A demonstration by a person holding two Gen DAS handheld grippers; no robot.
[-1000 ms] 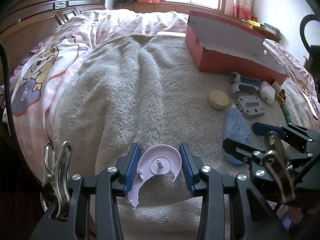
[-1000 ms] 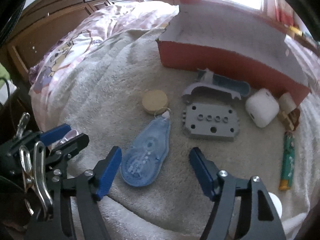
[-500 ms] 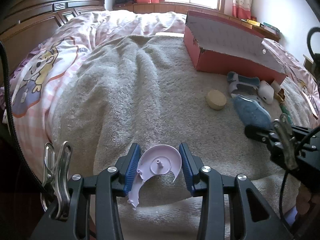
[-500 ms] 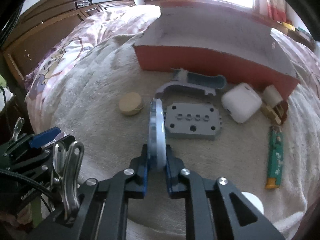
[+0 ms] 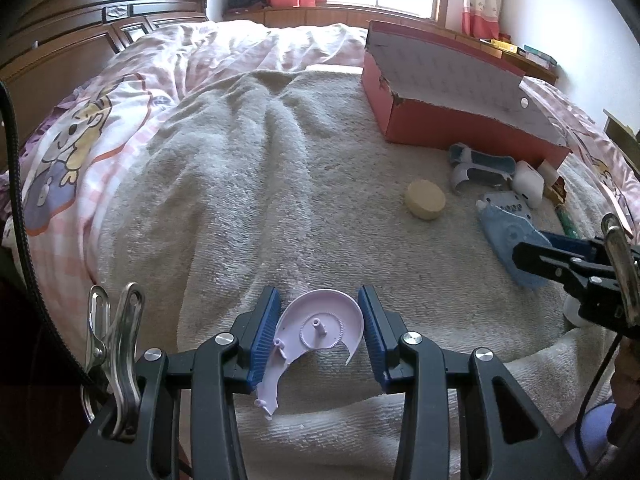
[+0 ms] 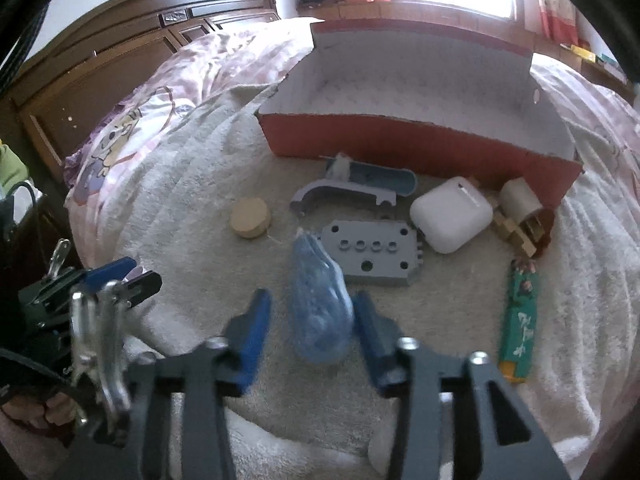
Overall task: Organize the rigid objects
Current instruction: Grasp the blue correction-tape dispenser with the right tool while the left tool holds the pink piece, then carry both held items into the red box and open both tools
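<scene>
My left gripper (image 5: 320, 332) is shut on a pale lilac plastic shell (image 5: 316, 332) with a small gear hub, low over the grey towel (image 5: 248, 184). My right gripper (image 6: 310, 334) is open, and the blue tape dispenser (image 6: 320, 312) lies blurred between its jaws, its tip by the grey perforated block (image 6: 376, 254). The dispenser also shows in the left wrist view (image 5: 510, 240). An open red box (image 6: 416, 120) stands beyond.
On the towel lie a round wooden disc (image 6: 249, 217), a grey-blue curved part (image 6: 352, 190), a white earbud case (image 6: 450, 214), a green lighter (image 6: 520, 320) and small wooden pieces (image 6: 520, 216). A dark wooden headboard (image 5: 80, 36) stands at the left.
One second ago my right gripper was open around the flat dispenser, then it shut on it and lifted it on edge. Now the jaws have opened and the dispenser is loose.
</scene>
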